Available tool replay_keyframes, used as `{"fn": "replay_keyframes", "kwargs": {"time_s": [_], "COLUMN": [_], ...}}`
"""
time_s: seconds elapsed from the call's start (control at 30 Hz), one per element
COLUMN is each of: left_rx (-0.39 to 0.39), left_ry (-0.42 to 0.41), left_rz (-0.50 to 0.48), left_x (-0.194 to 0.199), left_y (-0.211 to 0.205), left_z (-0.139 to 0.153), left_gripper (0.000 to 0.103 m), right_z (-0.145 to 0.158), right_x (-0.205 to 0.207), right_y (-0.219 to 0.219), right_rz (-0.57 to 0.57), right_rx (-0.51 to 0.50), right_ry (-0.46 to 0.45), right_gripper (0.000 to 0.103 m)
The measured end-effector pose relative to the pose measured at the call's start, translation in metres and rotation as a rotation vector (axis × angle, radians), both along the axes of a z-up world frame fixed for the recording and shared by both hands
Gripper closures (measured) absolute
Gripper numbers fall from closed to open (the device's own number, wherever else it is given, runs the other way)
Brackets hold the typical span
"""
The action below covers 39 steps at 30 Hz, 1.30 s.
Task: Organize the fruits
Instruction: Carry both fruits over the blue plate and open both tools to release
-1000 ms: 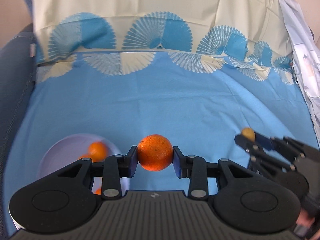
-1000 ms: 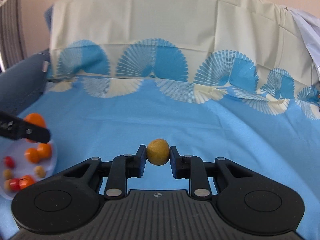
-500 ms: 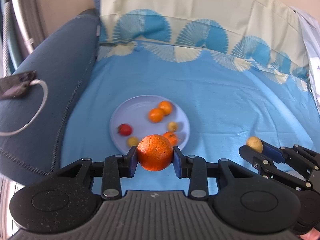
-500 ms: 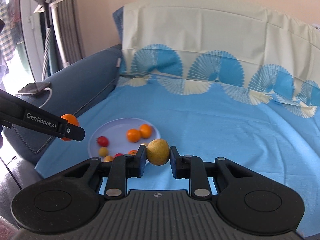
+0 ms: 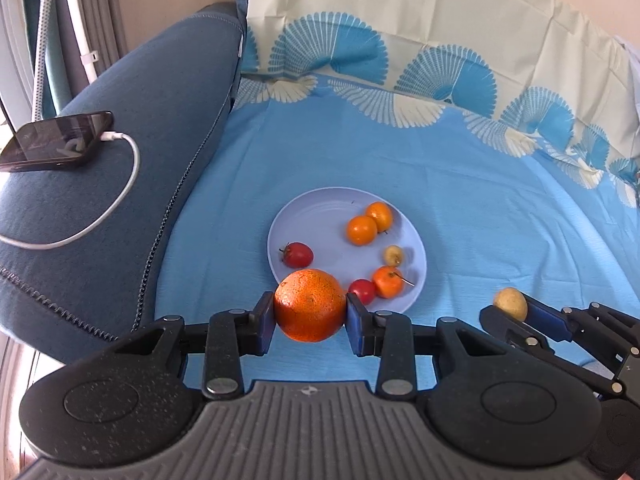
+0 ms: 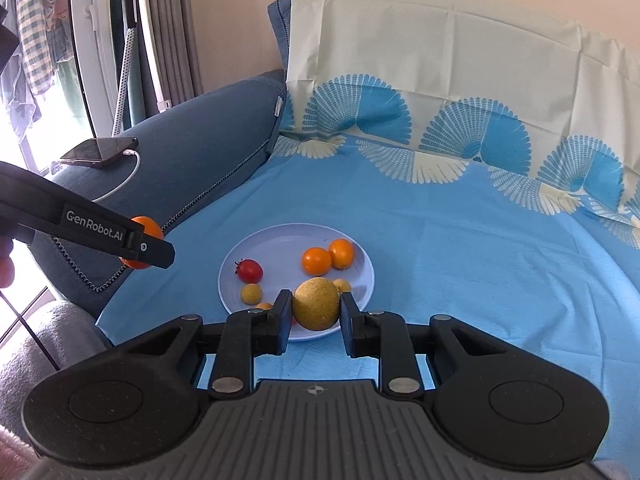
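My left gripper point(image 5: 310, 306) is shut on a large orange point(image 5: 310, 305) and holds it above the near edge of a pale blue plate point(image 5: 320, 212). The plate lies on the blue sheet and holds several small fruits: two small oranges point(image 5: 362, 230), red ones point(image 5: 298, 254) and a yellow one point(image 5: 394, 255). My right gripper point(image 6: 315, 309) is shut on a yellow-brown round fruit point(image 6: 315, 309) above the plate's near edge point(image 6: 256, 248). The right gripper also shows in the left wrist view point(image 5: 510, 304), to the right of the plate. The left gripper shows in the right wrist view point(image 6: 144, 244), left of the plate.
A dark blue sofa arm point(image 5: 120, 160) rises left of the plate, with a phone point(image 5: 56, 140) on a white charging cable point(image 5: 120, 208) on it. A cream and blue fan-patterned cloth point(image 5: 400, 40) covers the backrest. Curtains and a window point(image 6: 60, 60) stand at far left.
Both grippers have pulled back and risen with their fruits still held, so the whole plate, the sofa arm and the phone have come into view.
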<state>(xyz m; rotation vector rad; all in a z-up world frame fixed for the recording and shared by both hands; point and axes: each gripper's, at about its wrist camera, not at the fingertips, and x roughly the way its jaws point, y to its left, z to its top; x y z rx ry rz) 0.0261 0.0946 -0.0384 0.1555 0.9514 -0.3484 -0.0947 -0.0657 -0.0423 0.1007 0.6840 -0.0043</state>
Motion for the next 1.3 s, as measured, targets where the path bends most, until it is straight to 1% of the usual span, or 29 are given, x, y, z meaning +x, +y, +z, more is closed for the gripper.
{"fn": "replay_keyframes", "kwargs": {"time_s": [0.33, 0.57, 0.7, 0.9, 0.93, 0.97, 1.0, 1.03, 1.07, 1.1, 1.13, 1.17, 1.2, 1.23, 1.3], "left_rx": [0.044, 0.076, 0.095, 0.123, 0.123, 0.117, 0.109, 0.097, 0.087, 0.084, 0.092, 0.108, 0.123, 0.127, 0.134], "left_ry": [0.051, 0.073, 0.084, 0.082, 0.081, 0.081, 0.077, 0.058, 0.027, 0.001, -0.006, -0.003, -0.005, -0.022, -0.064], "left_rz": [-0.004, 0.006, 0.003, -0.015, -0.024, -0.035, -0.041, -0.038, -0.034, -0.033, -0.043, -0.053, -0.055, -0.053, -0.051], "left_x": [0.060, 0.099, 0.114, 0.122, 0.124, 0.124, 0.123, 0.121, 0.117, 0.112, 0.108, 0.103, 0.097, 0.088, 0.068], "left_y": [-0.025, -0.039, -0.047, -0.057, -0.058, -0.059, -0.059, -0.058, -0.056, -0.055, -0.055, -0.055, -0.054, -0.053, -0.046], "left_z": [-0.045, -0.072, -0.084, -0.098, -0.098, -0.098, -0.096, -0.092, -0.086, -0.080, -0.075, -0.070, -0.064, -0.057, -0.044], "left_gripper": [0.063, 0.063, 0.063, 0.062, 0.058, 0.049, 0.024, 0.005, 0.000, 0.000, 0.000, 0.000, 0.000, 0.000, 0.000], "right_z": [-0.038, -0.065, -0.080, -0.095, -0.097, -0.098, -0.098, -0.098, -0.097, -0.094, -0.090, -0.086, -0.081, -0.075, -0.062], "right_x": [0.059, 0.099, 0.116, 0.132, 0.133, 0.135, 0.135, 0.136, 0.135, 0.132, 0.129, 0.126, 0.121, 0.114, 0.099], "right_y": [0.000, 0.004, 0.005, 0.004, 0.004, 0.004, 0.004, 0.004, 0.004, 0.004, 0.003, 0.002, 0.001, 0.001, -0.001], "right_rz": [0.021, 0.064, 0.083, 0.106, 0.113, 0.122, 0.132, 0.145, 0.148, 0.144, 0.143, 0.144, 0.139, 0.127, 0.093], "right_rx": [-0.011, -0.074, -0.092, -0.114, -0.119, -0.120, -0.118, -0.118, -0.122, -0.127, -0.129, -0.130, -0.132, -0.135, -0.122], "right_ry": [0.049, 0.078, 0.099, 0.121, 0.123, 0.124, 0.121, 0.120, 0.113, 0.097, 0.088, 0.085, 0.084, 0.084, 0.091], "right_gripper": [0.077, 0.077, 0.077, 0.077, 0.077, 0.077, 0.075, 0.061, 0.052, 0.041, 0.032, 0.028, 0.022, 0.017, 0.010]}}
